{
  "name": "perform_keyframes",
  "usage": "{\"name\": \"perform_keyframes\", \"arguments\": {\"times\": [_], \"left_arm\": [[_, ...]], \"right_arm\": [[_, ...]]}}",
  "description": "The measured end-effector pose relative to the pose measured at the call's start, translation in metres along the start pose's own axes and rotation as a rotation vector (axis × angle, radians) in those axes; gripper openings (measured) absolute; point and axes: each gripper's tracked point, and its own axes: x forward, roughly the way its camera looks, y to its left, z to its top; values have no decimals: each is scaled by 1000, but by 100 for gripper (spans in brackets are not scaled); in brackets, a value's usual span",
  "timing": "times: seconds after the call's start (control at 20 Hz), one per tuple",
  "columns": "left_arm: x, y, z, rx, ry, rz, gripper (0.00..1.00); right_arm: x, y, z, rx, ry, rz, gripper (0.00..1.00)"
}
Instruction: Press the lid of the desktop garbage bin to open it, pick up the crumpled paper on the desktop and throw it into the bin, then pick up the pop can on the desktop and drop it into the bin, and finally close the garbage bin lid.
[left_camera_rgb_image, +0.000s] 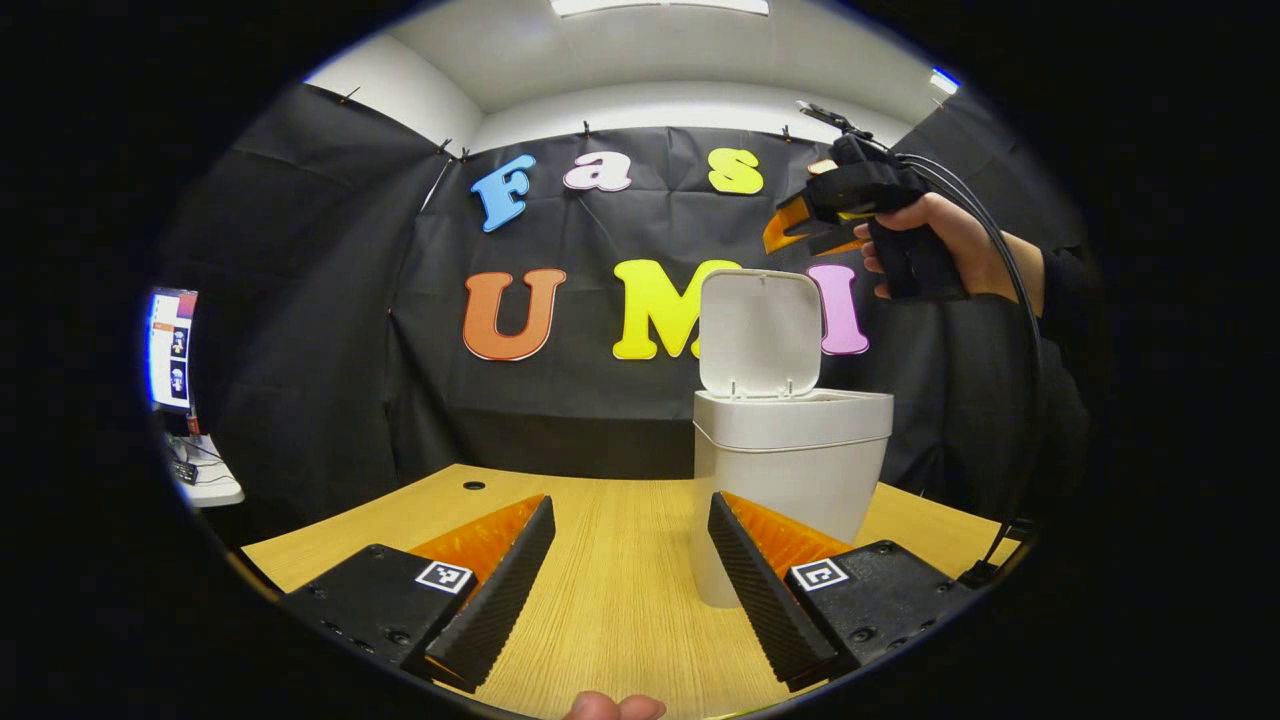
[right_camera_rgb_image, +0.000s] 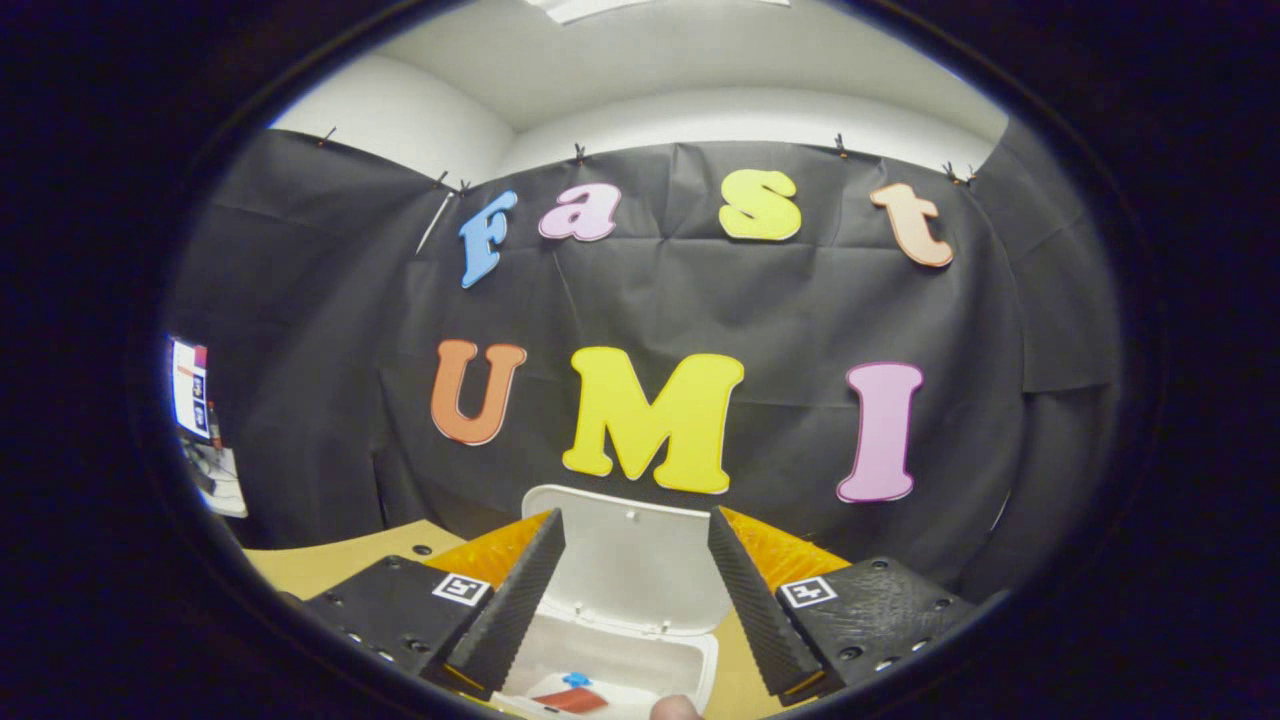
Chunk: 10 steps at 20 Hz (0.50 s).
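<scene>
Lid (left_camera_rgb_image: 760, 330) stands upright at frame centre in the left gripper view, hinged at the bin's (left_camera_rgb_image: 790, 470) back rim; right gripper (left_camera_rgb_image: 800, 225), upper right, hovers just above it, nearer than left gripper (left_camera_rgb_image: 630, 570). Both sets of fingers gape empty. Looking down from the right gripper (right_camera_rgb_image: 635, 590), the bin mouth (right_camera_rgb_image: 610, 660) shows something red and blue inside, likely the can

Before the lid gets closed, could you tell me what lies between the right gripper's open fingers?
In the right gripper view, the right gripper frames the bin's raised lid; nothing is held.
</scene>
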Motion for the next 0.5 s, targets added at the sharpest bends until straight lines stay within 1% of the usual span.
{"name": "perform_keyframes", "arguments": {"times": [0.05, 0.1, 0.15, 0.2, 0.25, 0.3, 0.4, 0.45, 0.5], "left_arm": [[0, 3, -1, 18, -1, 12, 99], [0, 6, 0, 28, -4, 18, 99], [1, 7, 0, 27, -4, 16, 99], [1, 6, 0, 18, -3, 8, 99], [0, 4, 0, 7, -1, 3, 99], [-1, 5, 2, -2, -1, 2, 99], [-3, 9, 6, -11, -13, 4, 99], [-3, 10, 6, -12, -15, 6, 99], [-3, 9, 7, -11, -13, 6, 99]], "right_arm": [[9, -2, 6, 11, 0, -7, 94], [19, -5, 11, 14, 5, -21, 94], [29, -8, 13, 8, 13, -35, 89], [37, -10, 13, 1, 24, -48, 89], [45, -10, 10, 5, 41, -51, 94], [54, -10, 5, 13, 61, -53, 89], [67, -11, -3, 15, 95, -62, 89], [72, -11, -5, 26, 104, -63, 94], [76, -9, -8, 41, 113, -63, 89]]}}
